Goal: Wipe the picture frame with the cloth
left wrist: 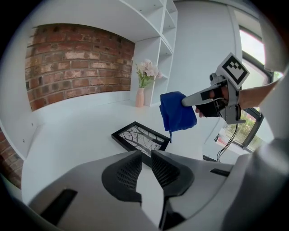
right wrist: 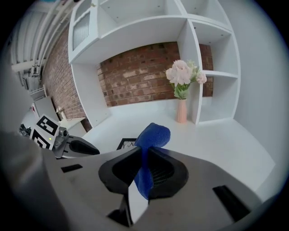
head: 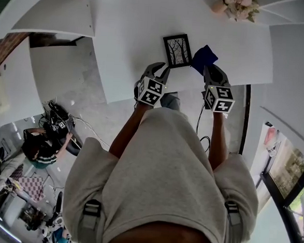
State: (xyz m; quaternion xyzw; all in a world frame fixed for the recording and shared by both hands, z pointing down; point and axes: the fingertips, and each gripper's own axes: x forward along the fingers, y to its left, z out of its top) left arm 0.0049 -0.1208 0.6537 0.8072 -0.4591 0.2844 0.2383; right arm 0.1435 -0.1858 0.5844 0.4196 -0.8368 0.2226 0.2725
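The frame (head: 177, 50) lies flat on the white table (head: 122, 33), picture side up, and nothing touches its glass. The right gripper (right wrist: 145, 155) hangs just beside the frame's right edge and above it, its jaws pressed together on a fold of the blue cloth (left wrist: 177, 112). The cloth bunches loosely past the tips and is clear of the frame. The left gripper (left wrist: 143, 153) sits at the frame's near left corner with its jaws drawn in to a slim gap. The frame's dark edge shows right at the tips, so it may be nipping that corner to steady it, but the view does not settle whether the pads press on it. By my reading, the cloth is in hand and the frame is within reach, but the wiping itself is all to come. The cloth has to come down onto the frame and pass over the glass and border.
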